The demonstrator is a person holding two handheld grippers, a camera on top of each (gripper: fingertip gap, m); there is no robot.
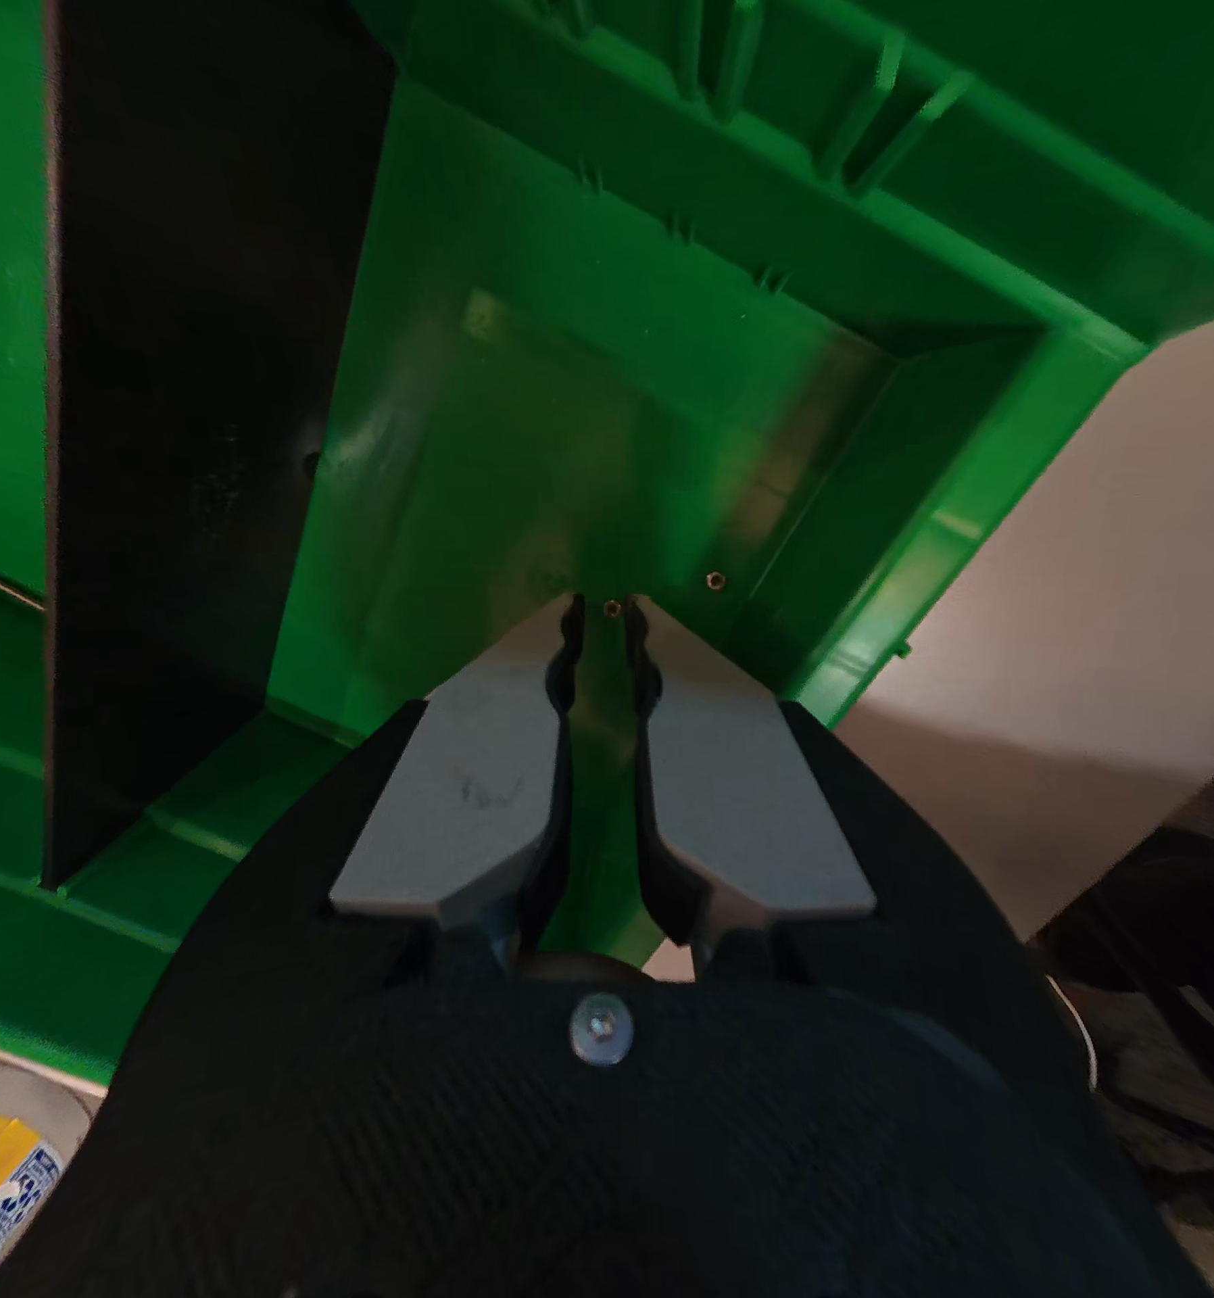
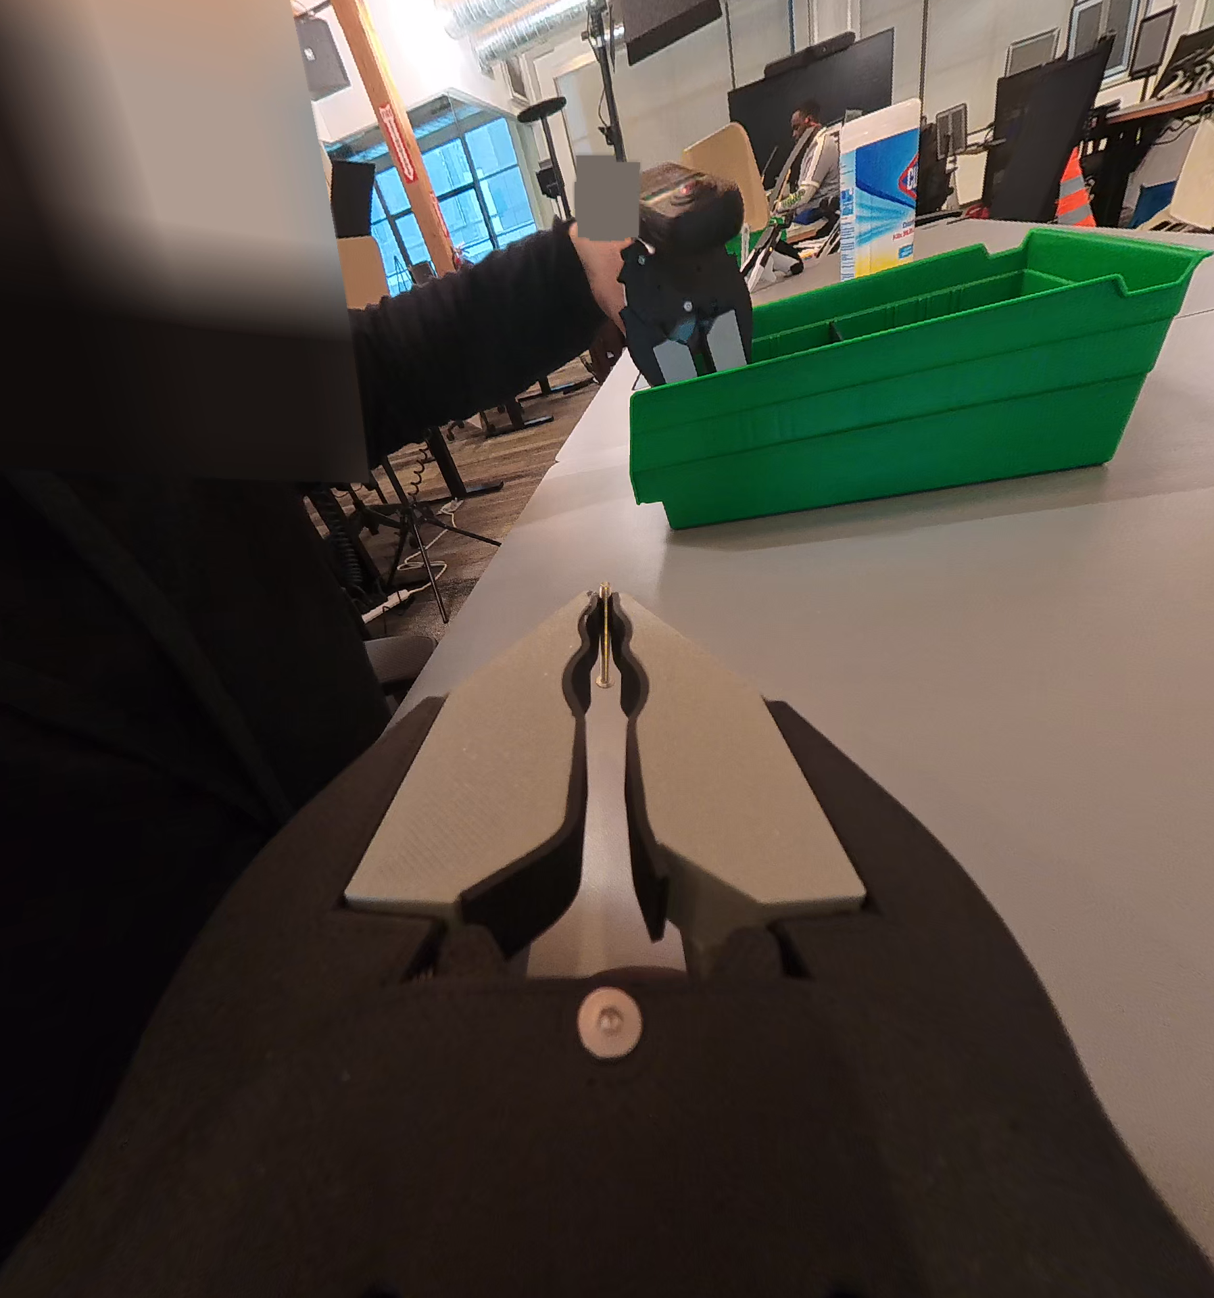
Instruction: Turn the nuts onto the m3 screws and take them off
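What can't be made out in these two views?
- Left wrist view: whether the left gripper touches the nut between its tips; too small. Second nut lacks detail.
- Right wrist view: the green bin wall hides its floor and the left gripper's tips.
- Right wrist view: screw threads too small.

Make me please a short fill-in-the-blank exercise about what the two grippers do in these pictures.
1. The right gripper is shut on a thin ____.
2. The left gripper reaches into a ____ bin.
3. A small nut lies between the left gripper's ____.

Missing words: screw; green; fingertips
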